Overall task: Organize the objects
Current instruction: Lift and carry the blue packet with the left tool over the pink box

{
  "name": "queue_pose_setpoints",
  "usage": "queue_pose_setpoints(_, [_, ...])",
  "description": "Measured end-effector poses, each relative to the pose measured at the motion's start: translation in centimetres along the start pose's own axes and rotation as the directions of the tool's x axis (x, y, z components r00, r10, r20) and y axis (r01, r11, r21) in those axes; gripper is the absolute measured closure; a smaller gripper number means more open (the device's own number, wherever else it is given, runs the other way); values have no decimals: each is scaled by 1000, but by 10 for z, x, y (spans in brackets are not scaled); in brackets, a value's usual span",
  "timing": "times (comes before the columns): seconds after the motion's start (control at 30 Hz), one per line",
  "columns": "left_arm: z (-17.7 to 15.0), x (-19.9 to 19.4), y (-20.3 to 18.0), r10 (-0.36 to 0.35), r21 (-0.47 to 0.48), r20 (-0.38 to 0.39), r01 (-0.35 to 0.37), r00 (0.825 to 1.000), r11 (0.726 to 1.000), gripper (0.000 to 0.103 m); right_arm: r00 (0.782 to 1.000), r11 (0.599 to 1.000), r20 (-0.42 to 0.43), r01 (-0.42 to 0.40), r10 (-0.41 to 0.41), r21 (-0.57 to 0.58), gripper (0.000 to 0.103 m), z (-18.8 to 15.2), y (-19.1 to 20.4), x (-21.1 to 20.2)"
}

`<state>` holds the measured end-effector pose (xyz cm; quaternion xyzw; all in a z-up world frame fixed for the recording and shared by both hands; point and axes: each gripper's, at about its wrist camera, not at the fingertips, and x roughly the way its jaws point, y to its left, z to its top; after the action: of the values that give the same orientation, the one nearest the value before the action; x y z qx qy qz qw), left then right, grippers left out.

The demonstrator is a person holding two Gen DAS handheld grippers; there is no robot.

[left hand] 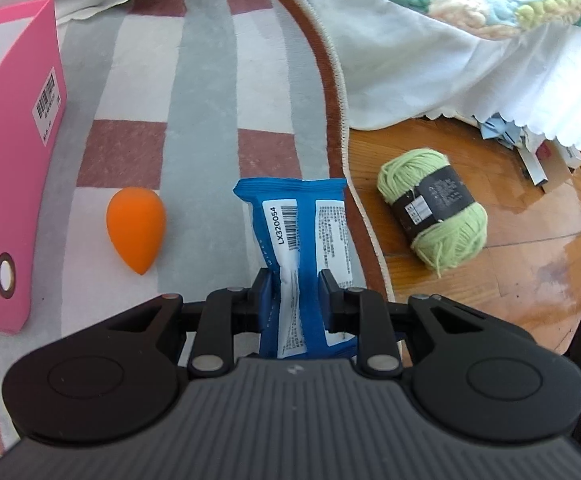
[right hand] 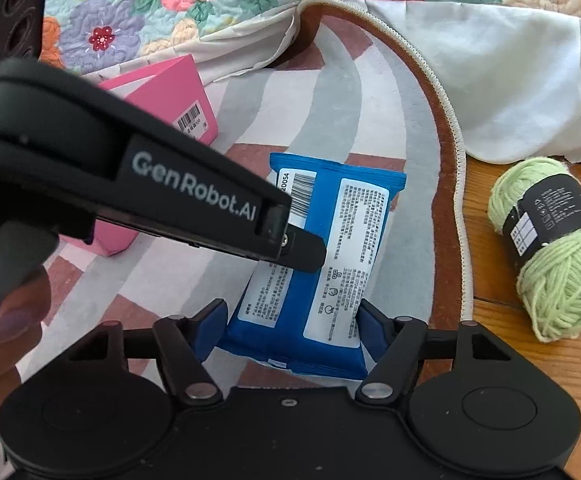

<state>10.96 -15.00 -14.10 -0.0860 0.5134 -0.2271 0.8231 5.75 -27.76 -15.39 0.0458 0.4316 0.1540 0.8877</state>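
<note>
Here my left gripper [left hand: 295,280] pinches the blue plastic wipes packet with white printed labels [left hand: 298,232] across its middle, the two black fingers [left hand: 332,292] pressed in so far that the packet is creased between them. In the right wrist view the same packet [right hand: 330,264] lies lengthwise over the striped grey, white and rust-red rug [right hand: 330,96], and my right gripper [right hand: 292,320] brackets its near end, a blue pad on either side; whether those pads press on the packet I cannot tell. The left gripper's body, printed with white lettering, crosses that view from the left, with a fingertip of my hand [right hand: 8,328] on its handle. The orange teardrop-shaped foam sponge [left hand: 136,234] lies on the rug just left of the packet, apart from it. The pink cardboard box with a barcode sticker [left hand: 10,152] stands further left, near the sponge. The ball of light green yarn with a black paper band [left hand: 434,212] rests on the wooden floor [left hand: 530,264] beyond the rug's brown border, well right of the packet. A floral quilted bedspread [right hand: 170,12] with a white skirt hangs behind.
</note>
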Motion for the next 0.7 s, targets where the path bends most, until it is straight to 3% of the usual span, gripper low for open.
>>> queue_pose_setpoints(0.2, [-3, -16, 0, -34, 19, 0, 34, 999, 999, 80, 1000, 1000, -10, -13, 13, 15, 30, 5, 5, -18])
queue_pose_setpoints(0.47, [-15, -38, 9, -76, 2, -33, 77, 997, 997, 80, 994, 1000, -103, -21, 23, 16, 30, 12, 23, -36])
queue_pose_setpoints(0.7, [-27, -54, 15, -58, 30, -56, 60, 997, 998, 80, 990, 997, -116, -71, 74, 33, 30, 10, 35, -50])
